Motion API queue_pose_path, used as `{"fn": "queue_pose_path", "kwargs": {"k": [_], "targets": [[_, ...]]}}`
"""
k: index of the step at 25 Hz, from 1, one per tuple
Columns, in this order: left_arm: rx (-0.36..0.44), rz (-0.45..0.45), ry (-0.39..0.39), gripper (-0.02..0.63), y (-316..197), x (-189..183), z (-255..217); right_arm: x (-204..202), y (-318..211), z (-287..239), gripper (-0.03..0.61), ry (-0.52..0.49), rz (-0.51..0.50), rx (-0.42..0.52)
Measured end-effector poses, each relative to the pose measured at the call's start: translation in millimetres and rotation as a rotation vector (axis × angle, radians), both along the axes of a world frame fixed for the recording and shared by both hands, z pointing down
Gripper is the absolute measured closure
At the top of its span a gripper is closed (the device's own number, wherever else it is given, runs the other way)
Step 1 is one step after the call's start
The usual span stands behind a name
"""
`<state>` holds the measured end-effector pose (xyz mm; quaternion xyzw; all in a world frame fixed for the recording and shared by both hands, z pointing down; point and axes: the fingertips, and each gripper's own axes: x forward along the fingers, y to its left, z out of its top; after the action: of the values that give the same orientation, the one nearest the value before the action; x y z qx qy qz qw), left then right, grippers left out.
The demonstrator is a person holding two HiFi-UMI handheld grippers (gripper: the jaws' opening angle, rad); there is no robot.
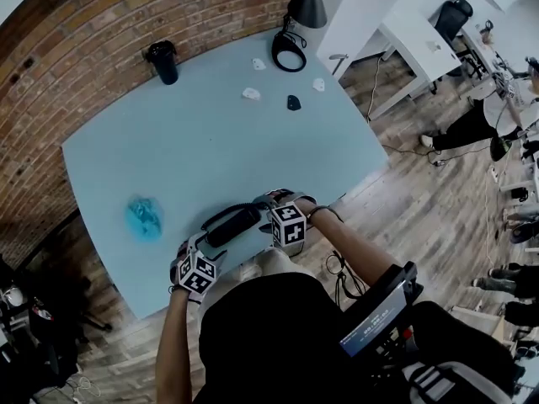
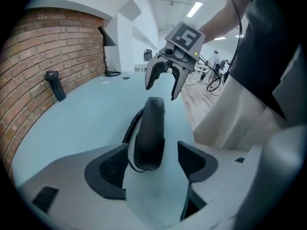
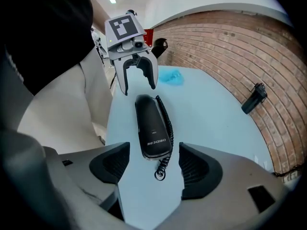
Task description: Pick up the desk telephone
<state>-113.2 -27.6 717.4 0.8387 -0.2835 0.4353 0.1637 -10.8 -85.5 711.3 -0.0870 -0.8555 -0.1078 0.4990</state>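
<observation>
A black desk telephone [image 1: 233, 224] with a coiled cord lies flat on the light blue table [image 1: 210, 150], close to its near edge. My left gripper [image 1: 192, 247] is at the phone's left end and my right gripper [image 1: 275, 202] at its right end, so they face each other along it. In the left gripper view the phone [image 2: 149, 128] has its near end between the open left gripper [image 2: 152, 159], and the pads stand clear of it. In the right gripper view the phone [image 3: 152, 126] and its cord loop lie between the open right gripper [image 3: 153, 164], untouched.
A crumpled blue thing [image 1: 144, 217] lies left of the phone. At the far side stand a black bottle [image 1: 162, 61] and a black lamp [image 1: 299, 15], with small white bits [image 1: 251, 93] and a dark piece [image 1: 293, 102]. A brick wall runs behind the table.
</observation>
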Motion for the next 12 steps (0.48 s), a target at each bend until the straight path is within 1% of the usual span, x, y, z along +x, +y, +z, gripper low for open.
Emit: {"fn": "queue_pose_path", "kwargs": {"k": [1,5,8,12], "targets": [[-0.014,0.003,-0.005,0.272,1,0,3,0,0,4,0.266,0.012,-0.008,-0.012],[-0.049,0.004,-0.02,0.272,0,2,14,0,1,15,0.264,0.04,-0.031,-0.051],[-0.065,0.024,-0.03,0.272,-2,7,20,-5,-2,19,0.264,0.032,-0.024,-0.063],[-0.083,0.027,-0.039,0.272,-5,8,28,-13,-3,30,0.267,0.045,-0.011,-0.085]]}}
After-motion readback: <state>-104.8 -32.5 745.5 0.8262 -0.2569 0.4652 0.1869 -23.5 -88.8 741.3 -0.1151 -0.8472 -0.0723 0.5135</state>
